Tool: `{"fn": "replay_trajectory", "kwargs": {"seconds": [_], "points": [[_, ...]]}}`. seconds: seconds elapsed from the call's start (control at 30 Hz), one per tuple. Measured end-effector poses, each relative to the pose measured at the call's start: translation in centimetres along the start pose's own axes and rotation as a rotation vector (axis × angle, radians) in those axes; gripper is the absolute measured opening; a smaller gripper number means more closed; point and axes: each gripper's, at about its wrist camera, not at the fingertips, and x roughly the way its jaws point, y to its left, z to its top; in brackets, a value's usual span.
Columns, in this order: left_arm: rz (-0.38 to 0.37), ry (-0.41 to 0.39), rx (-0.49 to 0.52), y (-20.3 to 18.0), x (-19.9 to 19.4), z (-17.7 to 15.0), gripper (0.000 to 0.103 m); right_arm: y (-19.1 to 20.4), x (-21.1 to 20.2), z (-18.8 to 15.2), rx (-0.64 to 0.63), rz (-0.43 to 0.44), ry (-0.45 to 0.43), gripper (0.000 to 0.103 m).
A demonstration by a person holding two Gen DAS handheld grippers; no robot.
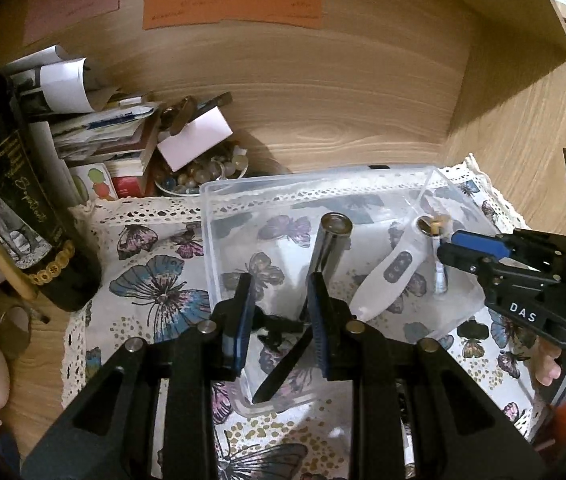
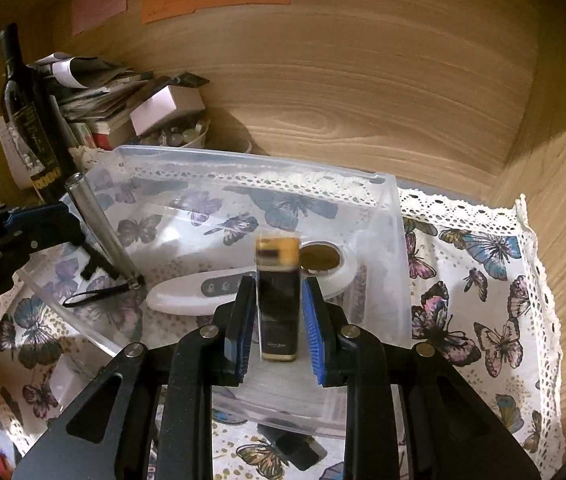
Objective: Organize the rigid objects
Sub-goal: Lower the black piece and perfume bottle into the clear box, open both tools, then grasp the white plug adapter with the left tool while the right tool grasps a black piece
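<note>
A clear plastic bin point(image 1: 219, 208) point(image 2: 399, 264) stands on a butterfly-print cloth. My left gripper point(image 1: 279, 300) is open over the bin; a silver flashlight point(image 1: 329, 248) point(image 2: 101, 228) with a black wrist strap leans against its right finger, tilted up in the bin. My right gripper point(image 2: 277, 304) is open around a small dark bottle with a tan cap point(image 2: 277, 296) point(image 1: 437, 226), which looks blurred. A white handheld device with buttons point(image 1: 395, 268) point(image 2: 211, 294) lies on the bin floor. In the left wrist view the right gripper point(image 1: 479, 254) shows at the bin's right wall.
A dark wine bottle point(image 1: 7, 184) point(image 2: 27, 120), stacked papers and books point(image 1: 95, 128), a pink box point(image 1: 195, 138) and a bowl of beads point(image 1: 207, 172) crowd the back left. A wooden wall point(image 1: 323, 92) backs the shelf. A black object point(image 2: 295, 446) lies in front of the bin.
</note>
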Motion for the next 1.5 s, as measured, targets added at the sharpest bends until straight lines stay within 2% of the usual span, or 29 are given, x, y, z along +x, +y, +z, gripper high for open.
{"fn": "replay_trajectory", "kwargs": {"seconds": [0.2,0.3,0.37,0.43,0.47,0.67,0.8,0.97,1.1,1.3,1.5], "points": [[-0.003,0.009,-0.028,0.6,-0.3,0.2,0.029,0.1,-0.6,0.1,0.001,0.017,-0.007,0.022],[-0.007,0.01,-0.027,0.5,-0.8,0.3,0.03,0.2,-1.7,0.2,0.001,0.029,-0.028,0.026],[-0.014,0.003,-0.025,0.5,-1.5,0.2,0.034,0.1,-2.6,0.3,0.007,0.047,-0.05,0.039],[0.005,-0.026,-0.016,0.3,-2.7,0.1,0.044,0.0,-3.8,0.2,0.008,0.041,-0.083,0.044],[0.014,-0.041,-0.011,0.3,-3.1,0.1,0.048,0.0,-4.3,0.2,0.005,0.037,-0.094,0.044],[0.039,-0.091,0.024,-0.2,-5.8,-0.7,0.051,-0.3,-6.6,-0.3,-0.012,0.008,-0.127,0.046],[0.049,-0.097,0.026,-0.3,-6.7,-1.6,0.057,-0.7,-7.3,-1.4,-0.011,-0.012,-0.122,0.046],[0.034,-0.06,0.011,-0.5,-6.7,-3.1,0.058,-1.4,-7.5,-3.2,-0.005,-0.026,-0.089,0.046],[0.012,0.0,-0.01,-0.8,-5.7,-4.6,0.059,-2.1,-7.0,-4.8,0.008,-0.027,-0.045,0.046],[-0.019,0.067,-0.026,-1.7,-4.6,-6.2,0.059,-2.7,-5.5,-6.7,0.033,-0.002,0.034,0.046],[-0.05,0.128,0.017,-3.8,-3.1,-7.4,0.061,-2.2,-3.2,-7.5,0.012,0.032,0.095,0.046]]}}
